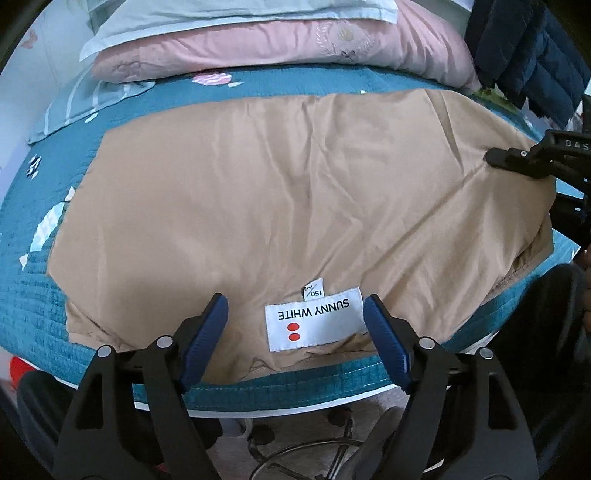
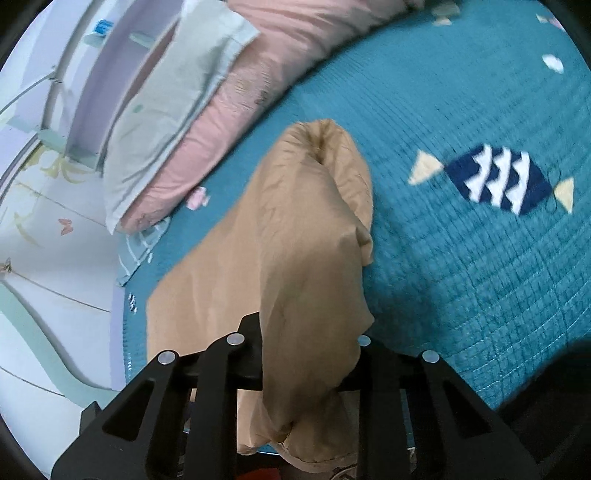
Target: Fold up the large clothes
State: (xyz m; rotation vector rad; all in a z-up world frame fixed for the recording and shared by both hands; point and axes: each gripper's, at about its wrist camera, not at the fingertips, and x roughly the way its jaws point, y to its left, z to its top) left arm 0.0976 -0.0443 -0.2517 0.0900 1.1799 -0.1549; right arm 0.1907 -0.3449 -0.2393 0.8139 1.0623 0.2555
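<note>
**Entry: tan jacket on bed, sleeve fold in hand**

Item one, my left gripper. I am holding it over the near edge of the bed with its blue pads spread wide and nothing between them. The white neck label reading SUNNY WHITE is lying directly ahead between the two fingers, untouched.

Item two, my right gripper. I am gripping it narrowly on the sleeve of the tan jacket; the fabric is draping over the fingertips and hiding the pads. The cuff end is hanging ahead of the gripper, clear of the teal quilt.

Item three, the jacket itself. It is lying lining-side up and spread flat ahead of my left gripper, collar edge nearest me, body running away toward the pink quilt and the pale pillow beyond. A navy puffer jacket is lying far ahead on the right.

Handling note. I judge that I am carrying the sleeve inward to lay it across the body. To do this well I am keeping the pinch firm, carrying the sleeve high enough that the cuff does not drag, and aiming its fold line straight along the jacket's side. The slippery lining looks likely to slide, so my free left gripper could pin the collar area.

Containers: none in view.
</note>
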